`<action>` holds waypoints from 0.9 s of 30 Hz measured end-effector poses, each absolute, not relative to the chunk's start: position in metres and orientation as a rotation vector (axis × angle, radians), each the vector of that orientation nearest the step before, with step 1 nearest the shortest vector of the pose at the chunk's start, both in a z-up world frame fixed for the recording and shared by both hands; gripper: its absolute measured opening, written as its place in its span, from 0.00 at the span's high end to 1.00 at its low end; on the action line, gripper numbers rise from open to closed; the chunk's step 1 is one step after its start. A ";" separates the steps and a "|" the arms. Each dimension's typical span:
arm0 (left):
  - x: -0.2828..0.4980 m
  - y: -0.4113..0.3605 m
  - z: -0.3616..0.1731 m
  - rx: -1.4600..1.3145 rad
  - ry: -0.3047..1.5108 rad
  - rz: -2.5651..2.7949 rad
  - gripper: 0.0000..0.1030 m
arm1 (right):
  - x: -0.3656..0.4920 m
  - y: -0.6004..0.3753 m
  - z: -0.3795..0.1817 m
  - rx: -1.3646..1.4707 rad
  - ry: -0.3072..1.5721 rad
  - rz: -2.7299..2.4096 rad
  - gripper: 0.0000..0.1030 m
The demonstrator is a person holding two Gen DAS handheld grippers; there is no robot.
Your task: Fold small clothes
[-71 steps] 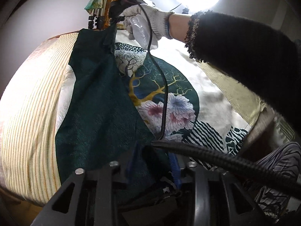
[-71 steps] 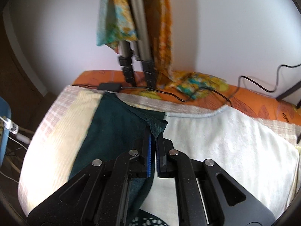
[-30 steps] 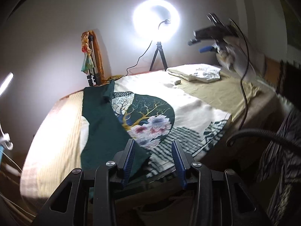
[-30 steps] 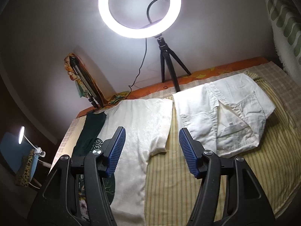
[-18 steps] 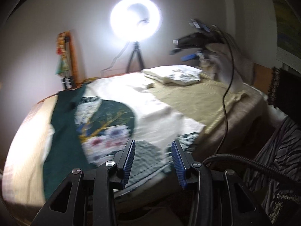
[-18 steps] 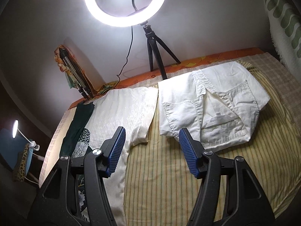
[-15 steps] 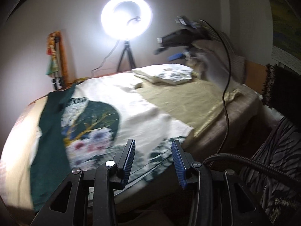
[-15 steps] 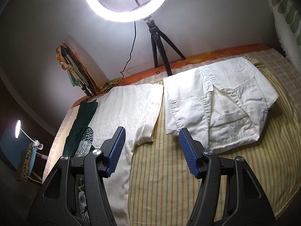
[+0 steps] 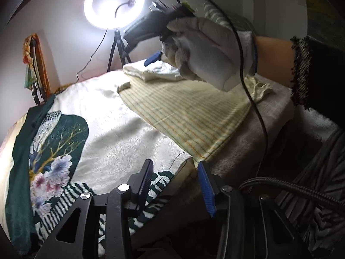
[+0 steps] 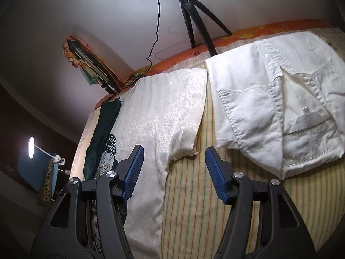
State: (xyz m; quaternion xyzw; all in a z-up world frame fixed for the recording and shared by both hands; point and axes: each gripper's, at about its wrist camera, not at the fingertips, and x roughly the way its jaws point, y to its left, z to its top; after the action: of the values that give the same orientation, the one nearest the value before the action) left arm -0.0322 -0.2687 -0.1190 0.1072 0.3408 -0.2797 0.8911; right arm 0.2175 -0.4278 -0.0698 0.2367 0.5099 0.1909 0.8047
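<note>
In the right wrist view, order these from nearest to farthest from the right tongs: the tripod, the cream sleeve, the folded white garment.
1. Cream sleeve, just ahead of the right tongs, slightly left.
2. Folded white garment, ahead to the right.
3. Tripod, at the far edge by the wall.

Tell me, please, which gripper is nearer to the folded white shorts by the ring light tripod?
Right. The right gripper hangs just short of the white shorts, jaws open. The left gripper is at the near edge of the bed, over the printed shirt's hem.
</note>
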 end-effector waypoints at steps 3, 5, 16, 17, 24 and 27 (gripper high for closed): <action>-0.027 -0.271 -0.123 0.227 0.720 -0.571 0.71 | 0.226 -0.418 -0.084 0.519 1.144 0.397 0.40; -0.025 -0.271 -0.126 0.228 0.728 -0.571 0.80 | 0.232 -0.411 -0.095 0.524 1.181 0.384 0.40; -0.018 -0.254 -0.115 0.078 0.751 -0.608 1.00 | 0.258 -0.390 -0.125 0.501 1.235 0.292 0.46; -0.017 -0.251 -0.113 0.061 0.750 -0.608 1.00 | 0.260 -0.388 -0.124 0.497 1.233 0.295 0.59; -0.018 -0.233 -0.103 -0.050 0.753 -0.600 1.00 | 0.267 -0.368 -0.124 0.428 1.222 0.278 0.92; -0.014 -0.223 -0.100 -0.102 0.756 -0.593 1.00 | 0.268 -0.359 -0.107 0.393 1.174 0.274 0.94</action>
State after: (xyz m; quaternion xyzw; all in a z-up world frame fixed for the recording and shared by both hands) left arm -0.0139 -0.2227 -0.0999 -0.0489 0.3633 -0.2851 0.8856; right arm 0.2680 -0.3593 -0.1068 0.1838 0.5484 0.1281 0.8057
